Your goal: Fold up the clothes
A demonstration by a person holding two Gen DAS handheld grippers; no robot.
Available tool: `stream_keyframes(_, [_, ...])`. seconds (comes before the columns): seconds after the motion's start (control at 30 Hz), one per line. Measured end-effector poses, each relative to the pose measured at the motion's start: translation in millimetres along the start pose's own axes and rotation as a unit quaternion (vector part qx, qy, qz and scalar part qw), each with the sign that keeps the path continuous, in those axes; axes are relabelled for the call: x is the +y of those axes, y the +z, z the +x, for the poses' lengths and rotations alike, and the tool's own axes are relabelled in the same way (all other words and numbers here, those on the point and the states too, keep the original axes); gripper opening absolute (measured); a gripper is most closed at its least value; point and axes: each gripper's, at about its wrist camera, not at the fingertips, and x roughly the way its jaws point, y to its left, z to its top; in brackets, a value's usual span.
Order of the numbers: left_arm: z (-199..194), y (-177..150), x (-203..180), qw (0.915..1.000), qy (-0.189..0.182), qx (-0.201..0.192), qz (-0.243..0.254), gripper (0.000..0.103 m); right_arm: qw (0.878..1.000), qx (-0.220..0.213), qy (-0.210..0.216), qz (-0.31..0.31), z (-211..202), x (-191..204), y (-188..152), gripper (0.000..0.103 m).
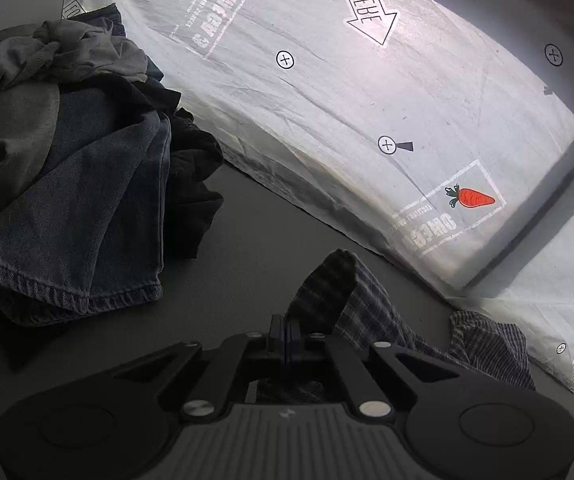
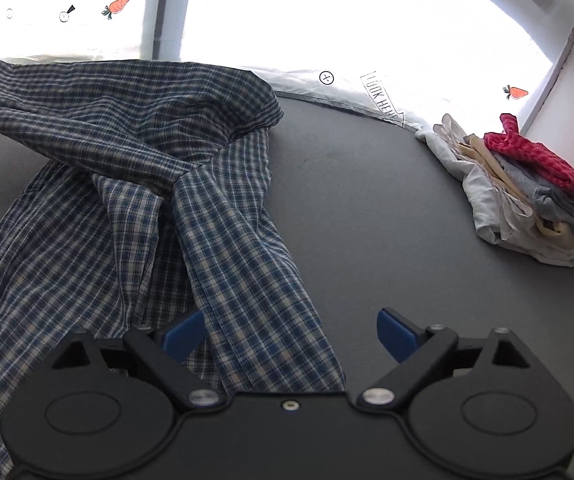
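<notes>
Right gripper (image 2: pixel 291 332) hangs spread wide, blue pads either side of a strip of the plaid shirt (image 2: pixel 135 208), not pressing on it. That strip runs straight away from the gripper, from the near edge up to a twist mid-cloth, then the shirt fans left and far across the grey tabletop (image 2: pixel 359 216). So the right hand is the nearer one for the next pinch, I'd say.

Left gripper (image 1: pixel 285 334) is clenched tight on a fold of the same shirt, which peaks just beyond its tips and trails off right. A heap of jeans (image 1: pixel 83 208) and dark clothes sits far left; a folded stack (image 2: pixel 527 188) far right.

The white sheet (image 1: pixel 347 100) reads "LOOK HERE" in an arrow, with carrot stamps; the stamp's text appears mirrored and unreadable.
</notes>
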Motion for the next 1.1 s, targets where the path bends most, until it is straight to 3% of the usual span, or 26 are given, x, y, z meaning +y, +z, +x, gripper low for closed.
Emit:
stream_keyframes(0.07, [5,-20,11,0.9989,0.033,0.028,-0.017,0.007,1.000,0.000,0.002,-0.009,-2,2,-2,0.093])
stream_keyframes(0.1, [2,-30,16,0.9983,0.034,0.038,-0.028,0.009,1.000,-0.001,0.004,-0.013,-3,2,-3,0.093])
stream_keyframes(0.17, [-9,-48,20,0.9974,0.030,0.052,-0.041,0.025,1.000,-0.002,0.007,-0.021,-7,1,-6,0.090])
stream_keyframes(0.27, [-31,-84,9,0.9966,0.014,0.077,-0.024,0.032,0.999,-0.003,0.001,-0.041,-12,0,-13,0.083])
stream_keyframes(0.33, [-45,-112,-11,0.9942,-0.004,0.107,0.006,0.035,0.998,-0.005,0.003,-0.058,-16,-1,-19,0.066])
stream_keyframes(0.4, [-61,-146,-32,0.9894,-0.028,0.137,0.039,0.042,0.997,-0.011,0.006,-0.079,-21,-1,-26,0.058])
stream_keyframes(0.53, [-89,-216,-78,0.9734,-0.071,0.181,0.122,0.044,0.992,-0.027,0.019,-0.124,-30,2,-42,0.050])
stream_keyframes(0.63, [-108,-258,-105,0.9569,-0.079,0.193,0.202,0.045,0.987,-0.036,0.034,-0.153,-37,1,-54,0.040])
stream_keyframes(0.73, [-123,-280,-113,0.9522,-0.062,0.193,0.229,0.048,0.983,-0.038,0.051,-0.173,-43,-3,-68,0.035])
stream_keyframes(0.93, [-145,-310,-89,0.9615,-0.019,0.200,0.188,0.050,0.977,-0.031,0.065,-0.200,-54,-15,-107,0.035])
stream_keyframes(1.0, [-157,-319,-80,0.9652,-0.013,0.184,0.186,0.051,0.976,-0.030,0.066,-0.204,-58,-19,-118,0.035])
stream_keyframes(1.03, [-159,-321,-77,0.9646,-0.003,0.183,0.190,0.058,0.976,-0.030,0.067,-0.206,-60,-21,-123,0.035])
stream_keyframes(1.07, [-162,-325,-76,0.9642,0.000,0.181,0.194,0.061,0.976,-0.030,0.069,-0.206,-61,-23,-126,0.033])
stream_keyframes(1.1, [-165,-329,-75,0.9639,0.002,0.179,0.197,0.061,0.976,-0.030,0.069,-0.202,-62,-26,-127,0.023])
